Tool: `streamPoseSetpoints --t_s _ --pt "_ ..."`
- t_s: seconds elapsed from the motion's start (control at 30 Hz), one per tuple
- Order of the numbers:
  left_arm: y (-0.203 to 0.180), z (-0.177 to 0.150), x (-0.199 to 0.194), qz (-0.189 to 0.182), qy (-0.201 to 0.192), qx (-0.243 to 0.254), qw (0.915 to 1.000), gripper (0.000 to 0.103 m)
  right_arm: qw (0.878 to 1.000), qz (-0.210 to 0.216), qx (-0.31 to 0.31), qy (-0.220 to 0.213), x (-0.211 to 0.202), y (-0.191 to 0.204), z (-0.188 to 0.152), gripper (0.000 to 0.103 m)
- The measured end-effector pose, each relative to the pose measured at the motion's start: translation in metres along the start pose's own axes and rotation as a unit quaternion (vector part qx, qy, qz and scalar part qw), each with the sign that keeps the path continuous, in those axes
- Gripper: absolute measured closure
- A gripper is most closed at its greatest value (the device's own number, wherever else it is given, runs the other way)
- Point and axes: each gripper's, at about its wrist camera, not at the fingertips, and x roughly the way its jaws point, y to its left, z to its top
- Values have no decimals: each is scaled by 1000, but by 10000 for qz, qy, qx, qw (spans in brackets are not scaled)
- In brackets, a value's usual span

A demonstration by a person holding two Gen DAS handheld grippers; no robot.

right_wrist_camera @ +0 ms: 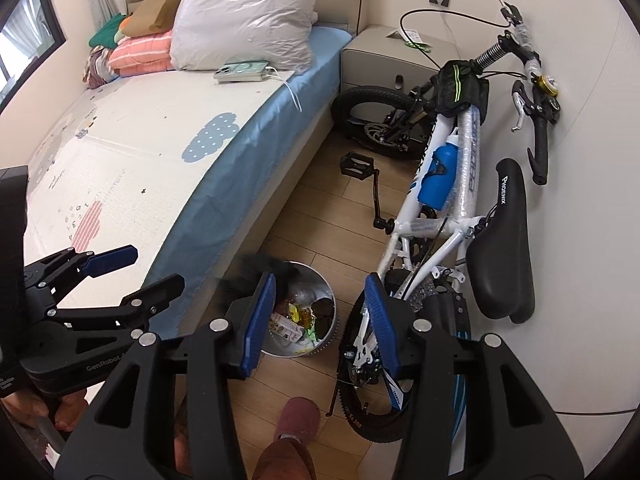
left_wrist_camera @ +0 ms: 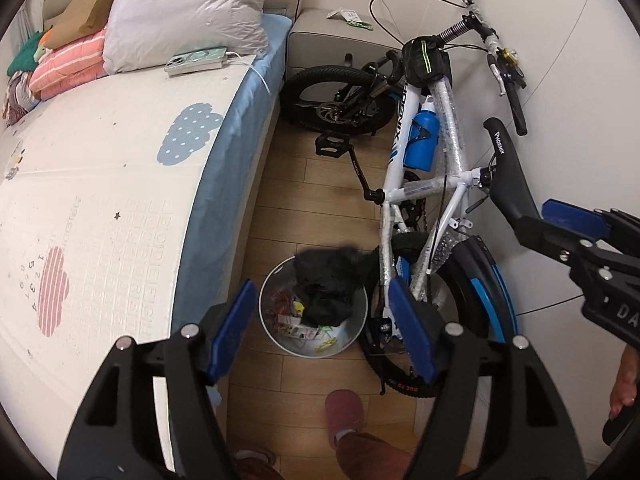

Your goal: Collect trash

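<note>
Bin (left_wrist_camera: 312,312) on floor between bed (left_wrist_camera: 120,200) and bike (left_wrist_camera: 424,184), below and ahead of my 2 grippers. Left gripper (left_wrist_camera: 324,328) and right gripper (right_wrist_camera: 320,316) both spread, empty. Left looks more squarely over it.

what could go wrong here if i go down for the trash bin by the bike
Three risks, judged from how things stand now:

1. The trash bin sits tight between the bed and the bike's rear wheel, so the open right hand-held gripper may knock the bike.

2. The black bag is bunched loosely over the rim, so a pinch there might slip.

3. Wrappers lie loose inside and could spill if the bin tips.
</note>
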Motion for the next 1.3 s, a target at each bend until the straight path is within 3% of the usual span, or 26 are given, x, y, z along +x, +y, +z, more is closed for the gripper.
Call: streamPoseSetpoints --t_s 0.37,0.57,0.73,0.9,1.3 --pt "33 11 -44 317 -44 -340 9989 27 9991 152 -399 -42 -18 27 23 54" --pt "76 2 -93 680 -119 -773 9946 25 9945 480 -914 -158 -40 83 45 49" --pt "130 -12 -146 1061 -252 -1351 9848 23 9841 900 -1510 -251 -61 154 67 43" --pt "195 -38 -210 1607 -491 -2019 9649 22 9649 1398 -2187 -393 -84 245 90 36" --pt "343 -127 -364 2642 -894 -3601 8902 21 9056 2255 -3534 -646 -145 482 105 35"
